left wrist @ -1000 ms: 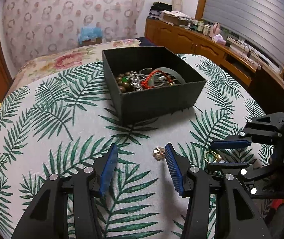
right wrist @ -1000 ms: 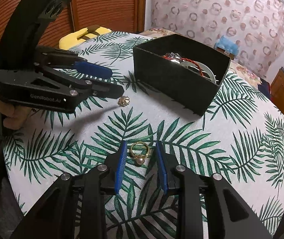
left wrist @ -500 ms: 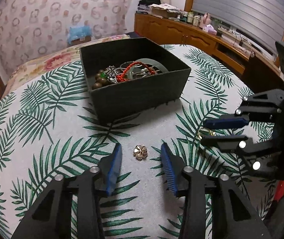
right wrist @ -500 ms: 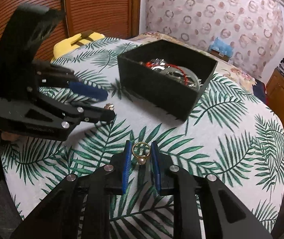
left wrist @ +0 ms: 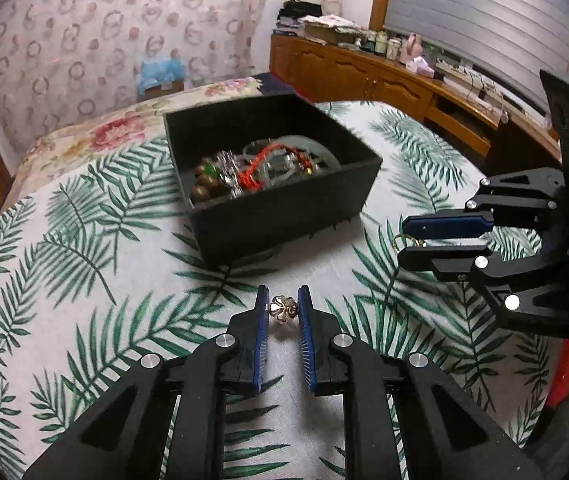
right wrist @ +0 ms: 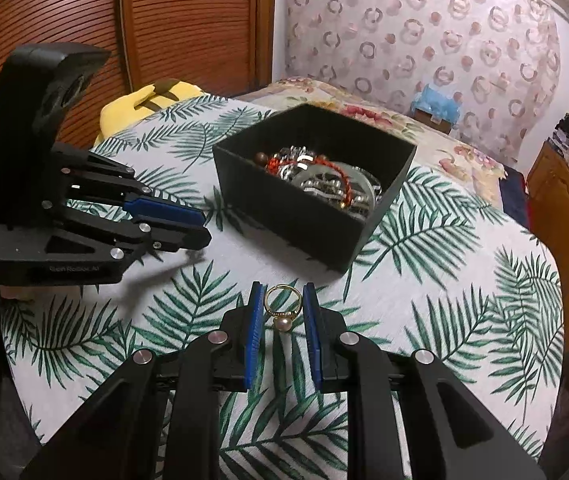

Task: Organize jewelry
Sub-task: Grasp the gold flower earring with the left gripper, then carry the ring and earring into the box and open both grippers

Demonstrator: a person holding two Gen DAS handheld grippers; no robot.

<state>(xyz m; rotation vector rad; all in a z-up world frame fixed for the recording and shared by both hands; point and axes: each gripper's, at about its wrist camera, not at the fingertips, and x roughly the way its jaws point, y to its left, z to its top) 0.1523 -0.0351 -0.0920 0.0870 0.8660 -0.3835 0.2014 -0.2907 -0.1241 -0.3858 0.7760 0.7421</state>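
Between our left gripper's (left wrist: 283, 307) blue pads sits a small flower-shaped charm (left wrist: 283, 309), both pads pressed against its sides, so the jaws are narrowed right down onto it just above the palm-leaf tablecloth (left wrist: 84, 280). Our right gripper (right wrist: 283, 306) does the same with a gold ring (right wrist: 280, 303): its band stands between the two blue pads, touching them on either side, and its pearl hangs at the near end; from the left wrist view we see that ring (left wrist: 402, 240) poking out from the closed tips.

Beyond both tools, further across the cloth, stands the black open box (left wrist: 284, 216), also seen from the right wrist (right wrist: 296, 216). It already holds a tangle of jewelry (left wrist: 252, 172): brown beads, a red cord bracelet, silvery pieces and a pale bangle. The charm and ring lie well short of the box.

Past the table we see a floral bedspread (left wrist: 96, 136) and a patterned curtain (left wrist: 104, 32).
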